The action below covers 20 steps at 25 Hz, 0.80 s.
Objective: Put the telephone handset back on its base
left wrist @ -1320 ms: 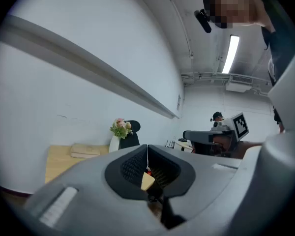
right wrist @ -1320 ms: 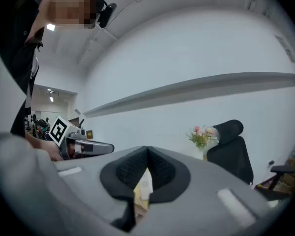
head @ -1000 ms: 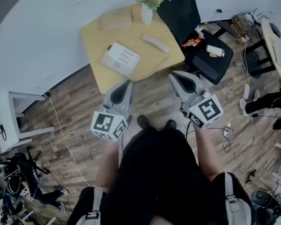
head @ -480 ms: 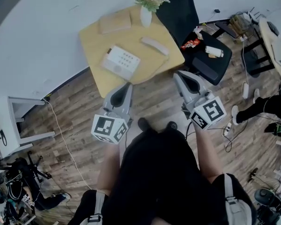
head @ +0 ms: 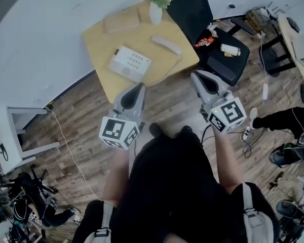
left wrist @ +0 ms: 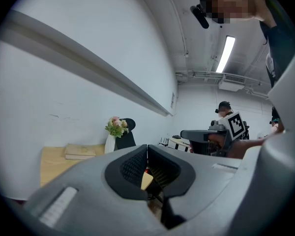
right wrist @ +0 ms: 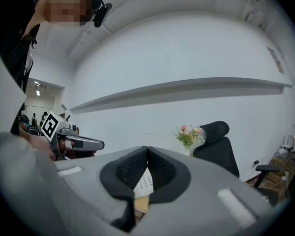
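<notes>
Shut tight on nothing, short of the yellow square wooden table (head: 99, 44): grey left gripper (head: 138, 87), grey right gripper (head: 196, 75). Lying on it, apart from white keypad telephone base (head: 129, 64): beige oblong plastic handset (head: 167, 45)

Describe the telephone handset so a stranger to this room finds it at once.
Find the light wooden table against the white wall. On its right half, in front of the white vase of flowers and right of the telephone base, lies the handset, touching neither. It is the only long, slim, pale bar there; the base is a wide box with buttons.
</notes>
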Each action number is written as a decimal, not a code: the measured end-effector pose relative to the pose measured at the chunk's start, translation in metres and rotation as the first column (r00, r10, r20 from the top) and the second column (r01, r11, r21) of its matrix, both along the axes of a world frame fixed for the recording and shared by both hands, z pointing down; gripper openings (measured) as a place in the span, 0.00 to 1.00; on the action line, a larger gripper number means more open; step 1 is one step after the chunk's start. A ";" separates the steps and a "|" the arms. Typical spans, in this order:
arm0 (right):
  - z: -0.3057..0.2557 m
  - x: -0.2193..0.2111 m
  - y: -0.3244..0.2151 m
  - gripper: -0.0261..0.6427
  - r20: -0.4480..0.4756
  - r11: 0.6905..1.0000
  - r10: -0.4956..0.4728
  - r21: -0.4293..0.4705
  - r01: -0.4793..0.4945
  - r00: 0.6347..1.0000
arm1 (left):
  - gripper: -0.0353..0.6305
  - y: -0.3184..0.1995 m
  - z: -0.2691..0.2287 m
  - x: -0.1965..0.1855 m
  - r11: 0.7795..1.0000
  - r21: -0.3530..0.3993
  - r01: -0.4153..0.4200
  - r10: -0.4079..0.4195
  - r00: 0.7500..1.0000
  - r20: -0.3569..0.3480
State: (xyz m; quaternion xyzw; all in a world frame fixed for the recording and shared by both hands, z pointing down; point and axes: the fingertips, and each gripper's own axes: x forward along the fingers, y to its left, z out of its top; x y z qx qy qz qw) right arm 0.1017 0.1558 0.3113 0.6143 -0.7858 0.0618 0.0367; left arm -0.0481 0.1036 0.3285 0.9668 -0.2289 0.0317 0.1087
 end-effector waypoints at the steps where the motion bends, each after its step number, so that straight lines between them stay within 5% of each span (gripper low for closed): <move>1: 0.001 -0.002 0.001 0.04 -0.007 1.000 0.002 -0.002 -0.002 1.000 | 0.07 0.001 0.001 0.000 1.000 0.000 -0.005 0.005 1.000 -0.001; 20: 0.027 -0.014 -0.028 0.04 -0.012 0.996 -0.049 -0.080 0.048 0.999 | 0.07 -0.021 0.017 -0.011 0.999 -0.030 0.034 -0.033 0.999 0.020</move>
